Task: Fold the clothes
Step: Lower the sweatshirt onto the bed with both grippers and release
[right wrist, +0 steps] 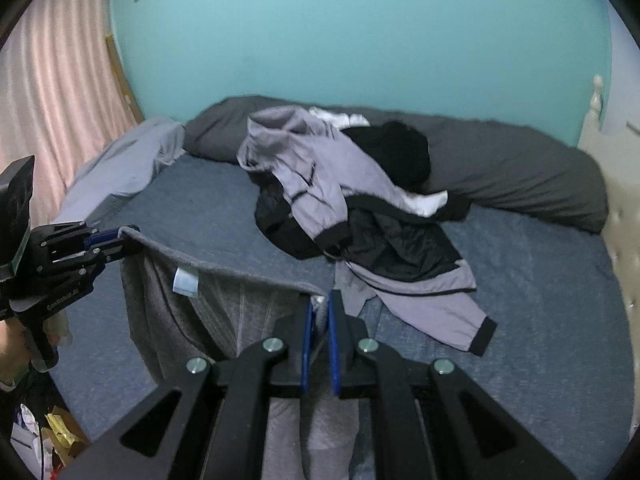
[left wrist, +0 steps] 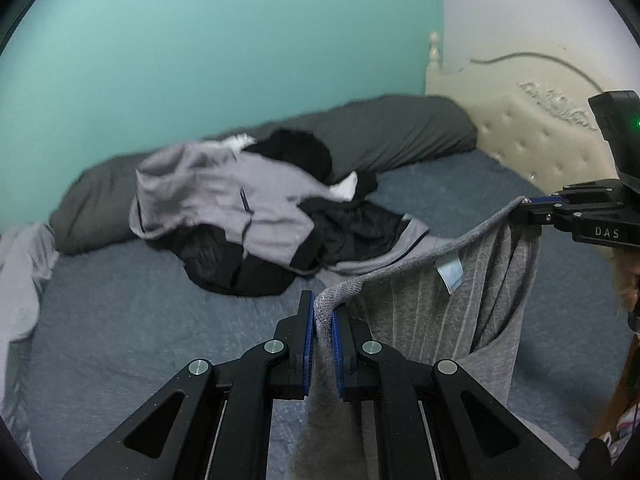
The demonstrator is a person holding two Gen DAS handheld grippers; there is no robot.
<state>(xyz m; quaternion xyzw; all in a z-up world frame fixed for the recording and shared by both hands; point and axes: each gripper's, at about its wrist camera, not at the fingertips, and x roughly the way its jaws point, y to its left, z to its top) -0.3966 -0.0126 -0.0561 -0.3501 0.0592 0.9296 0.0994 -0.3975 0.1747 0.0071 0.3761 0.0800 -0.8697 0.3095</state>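
Grey garment [left wrist: 480, 280] between both clamped grippers

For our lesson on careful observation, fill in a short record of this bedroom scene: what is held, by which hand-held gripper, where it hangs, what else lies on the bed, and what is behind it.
held item: grey ribbed garment, white label at its top edge
left hand-held gripper: shut on one end of the top edge
right hand-held gripper: shut on the other end
position: stretched between both, hanging over the blue bedsheet
also on bed: pile of grey and black clothes, dark pillow
background: teal wall
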